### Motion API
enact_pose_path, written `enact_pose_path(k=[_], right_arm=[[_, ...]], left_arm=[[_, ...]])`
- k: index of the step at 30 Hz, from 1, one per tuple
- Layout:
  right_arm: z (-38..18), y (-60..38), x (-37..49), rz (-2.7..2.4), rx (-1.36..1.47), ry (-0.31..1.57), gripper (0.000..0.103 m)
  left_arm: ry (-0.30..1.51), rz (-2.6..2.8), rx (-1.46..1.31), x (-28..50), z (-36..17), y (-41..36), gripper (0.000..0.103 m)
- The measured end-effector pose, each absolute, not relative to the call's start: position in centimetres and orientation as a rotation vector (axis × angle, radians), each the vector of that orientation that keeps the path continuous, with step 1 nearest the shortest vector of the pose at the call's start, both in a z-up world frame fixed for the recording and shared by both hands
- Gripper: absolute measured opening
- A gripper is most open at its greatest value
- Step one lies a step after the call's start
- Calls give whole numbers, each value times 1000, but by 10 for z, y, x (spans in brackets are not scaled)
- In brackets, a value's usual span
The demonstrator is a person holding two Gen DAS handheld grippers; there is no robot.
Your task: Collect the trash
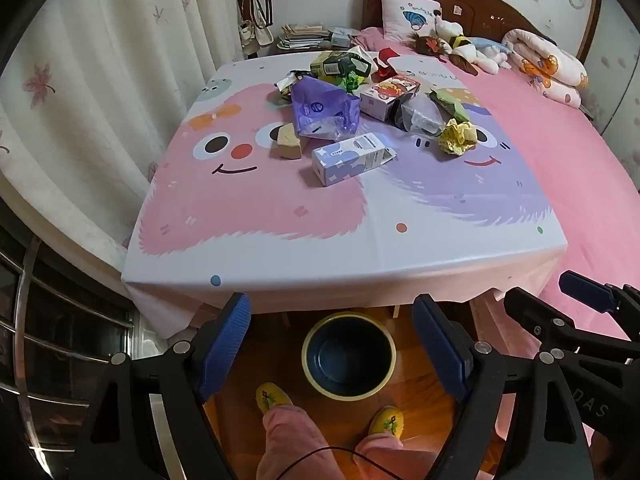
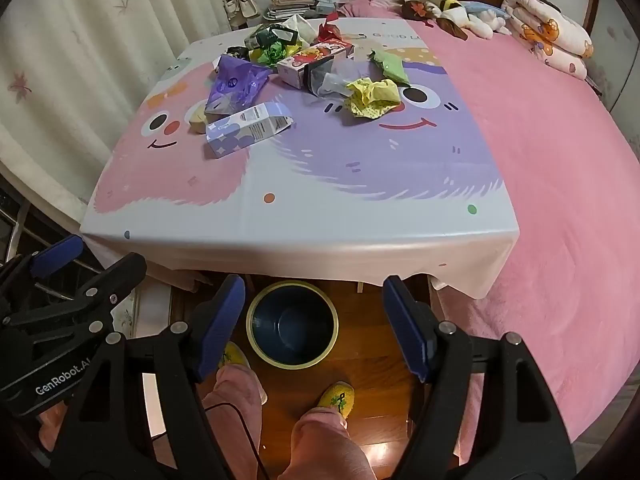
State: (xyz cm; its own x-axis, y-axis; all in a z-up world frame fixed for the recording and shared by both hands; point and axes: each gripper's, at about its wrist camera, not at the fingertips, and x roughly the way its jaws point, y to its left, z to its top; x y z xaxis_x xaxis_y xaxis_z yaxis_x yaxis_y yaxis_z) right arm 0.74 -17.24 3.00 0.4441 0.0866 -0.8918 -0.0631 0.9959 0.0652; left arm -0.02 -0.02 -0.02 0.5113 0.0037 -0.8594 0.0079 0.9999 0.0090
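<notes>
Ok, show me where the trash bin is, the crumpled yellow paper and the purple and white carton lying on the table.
trash bin (image 1: 349,325): left wrist view, on the cream rim at the far side.
crumpled yellow paper (image 2: 372,96): right wrist view, middle of the wad.
purple and white carton (image 1: 352,158): left wrist view, on its long side face.

Pink-sheeted bed (image 1: 560,168), wooden floor (image 2: 360,360), pale floral curtains (image 1: 100,80).

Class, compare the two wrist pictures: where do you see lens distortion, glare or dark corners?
Left wrist view: the table edge bows, corners go black, faint sheen on the tablecloth front. Right wrist view: same fisheye bending, the bed curves away, glare spots on the wooden floor; the trash pile stays sharp.
</notes>
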Motion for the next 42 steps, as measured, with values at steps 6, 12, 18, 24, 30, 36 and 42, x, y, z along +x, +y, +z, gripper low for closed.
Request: enact_pose_path(k=[6,12,18,24,30,36,42], right_arm=[[30,-172,9,100,22,1103,70],[29,-173,12,95,19,1109,70],[27,-171,12,96,20,1114,70],[24,-171,13,97,21,1118,70],[22,-170,13,97,22,1121,70],[22,-172,15,100,23,1124,70],[19,-172,13,103,23,1127,70]], left_arm=[[1042,-6,7,0,-1,0,85],[1044,-7,7,2,-5,0,85],[1047,-7,6,0,-6,7,85],[1053,-2,5,2,-12,12,85],[1067,-1,-2,2,-15,9,85],[1069,-1,-3,3,-15,9,85],[1070,-2,-4,3,-15,9,85]])
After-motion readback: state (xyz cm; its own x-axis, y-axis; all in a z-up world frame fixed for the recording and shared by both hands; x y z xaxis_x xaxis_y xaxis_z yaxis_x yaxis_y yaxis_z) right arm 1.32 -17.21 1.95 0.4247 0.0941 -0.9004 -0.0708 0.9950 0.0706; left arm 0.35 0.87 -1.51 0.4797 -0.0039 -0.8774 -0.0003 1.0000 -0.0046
